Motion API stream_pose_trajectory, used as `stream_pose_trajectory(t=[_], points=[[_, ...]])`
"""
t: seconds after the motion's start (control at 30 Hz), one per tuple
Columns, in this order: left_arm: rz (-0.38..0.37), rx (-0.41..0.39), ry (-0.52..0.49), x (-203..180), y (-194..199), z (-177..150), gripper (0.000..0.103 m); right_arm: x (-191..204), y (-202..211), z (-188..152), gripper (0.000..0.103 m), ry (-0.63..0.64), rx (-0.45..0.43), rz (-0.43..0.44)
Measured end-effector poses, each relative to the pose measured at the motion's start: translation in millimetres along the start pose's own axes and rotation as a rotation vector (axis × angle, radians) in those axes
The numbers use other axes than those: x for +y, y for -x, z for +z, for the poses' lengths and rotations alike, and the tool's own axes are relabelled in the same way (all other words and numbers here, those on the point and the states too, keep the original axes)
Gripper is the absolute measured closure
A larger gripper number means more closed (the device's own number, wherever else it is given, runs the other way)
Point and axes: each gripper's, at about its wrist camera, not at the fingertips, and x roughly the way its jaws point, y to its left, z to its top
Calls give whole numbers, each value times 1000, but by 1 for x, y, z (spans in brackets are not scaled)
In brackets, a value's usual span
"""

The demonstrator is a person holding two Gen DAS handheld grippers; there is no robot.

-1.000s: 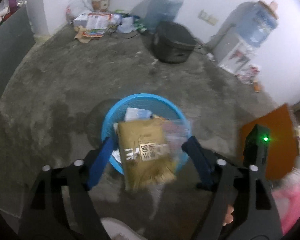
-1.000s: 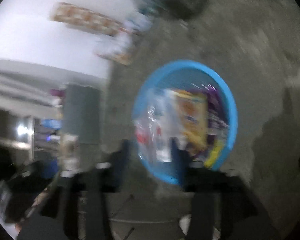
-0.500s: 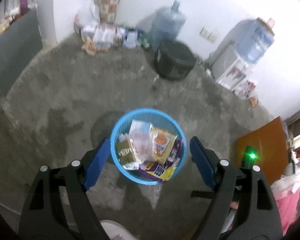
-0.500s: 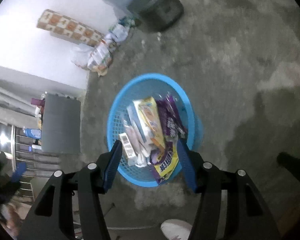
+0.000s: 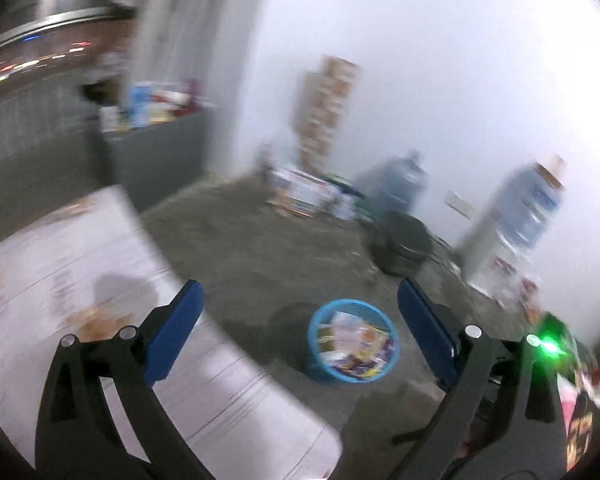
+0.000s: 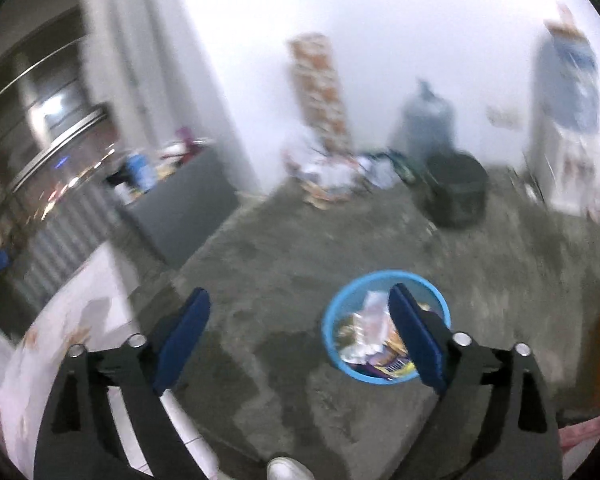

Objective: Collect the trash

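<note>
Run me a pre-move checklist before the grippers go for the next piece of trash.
1. Left gripper empty: ok, jaws opening, nothing between them.
2. Right gripper empty: ok, jaws opening, nothing between them.
3. Blue basket upright on the floor: ok.
4. Wrappers inside the basket, none over the rim: ok as far as the blur allows.
5. Next piece of trash located: cannot tell; the white table shows only blurred brownish marks.
6. Sharp view for aiming: not ok, both wrist views are motion-blurred.

Both wrist views high, tilted down; share basket [image 5: 353,340].
</note>
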Motion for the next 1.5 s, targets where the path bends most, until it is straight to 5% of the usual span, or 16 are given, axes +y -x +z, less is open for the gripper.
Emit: stream_pose_trajectory(t=[0.17, 0.4, 0.6, 0.77, 1.03, 1.5], points=[[211, -40, 51, 46, 72, -31, 9, 67, 64, -11, 7, 169, -9, 94], [331, -71, 28, 94, 130, -74, 9, 126, 128, -46, 6, 314, 2, 106], [427, -77, 34, 109, 140, -101, 9, 158, 139, -55, 6, 393, 9, 125], [524, 20, 97, 105, 128, -140, 9, 176, 129, -72, 6, 509, 49, 107], [571, 192, 74, 97, 101, -177, 9, 168, 96, -108, 6, 660, 199, 2], [581, 188, 82, 95, 89, -160, 9, 138, 78, -96, 6, 597, 228, -81]])
